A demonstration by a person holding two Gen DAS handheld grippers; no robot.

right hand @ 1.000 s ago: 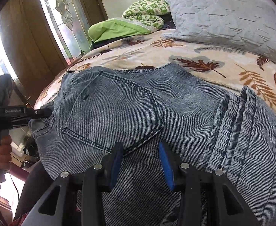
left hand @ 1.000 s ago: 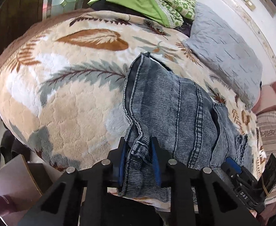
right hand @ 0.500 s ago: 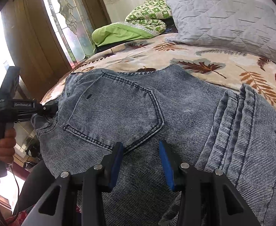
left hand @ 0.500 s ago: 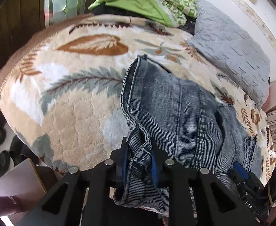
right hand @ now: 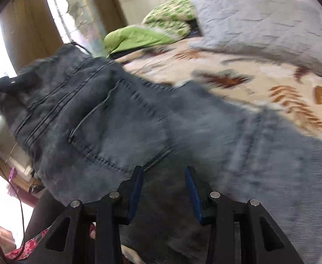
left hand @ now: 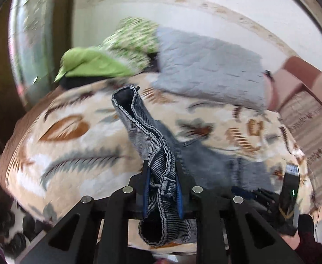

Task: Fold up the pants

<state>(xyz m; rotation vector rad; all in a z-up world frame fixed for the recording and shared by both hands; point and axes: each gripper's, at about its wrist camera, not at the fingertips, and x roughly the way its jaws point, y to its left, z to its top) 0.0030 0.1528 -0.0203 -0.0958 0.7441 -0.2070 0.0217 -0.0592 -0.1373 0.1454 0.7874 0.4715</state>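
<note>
Left tool (left hand: 162, 189) pinches the jeans' (left hand: 147, 140) waistband, lifted off the blanket (left hand: 73, 145).

Both cameras sit low at the near edge of the bed (left hand: 77, 154), looking far across the leaf-print blanket toward the grey pillow (right hand: 260, 26). Both views share the jeans (left hand: 147, 136), very close, and the green bedding (right hand: 139, 37) far left.

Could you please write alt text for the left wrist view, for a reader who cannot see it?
The left tool is shut on the jeans' waistband, lifting a ridge of denim above a leaf-patterned blanket. A grey pillow and green bedding lie behind; the image is motion-blurred.
</note>
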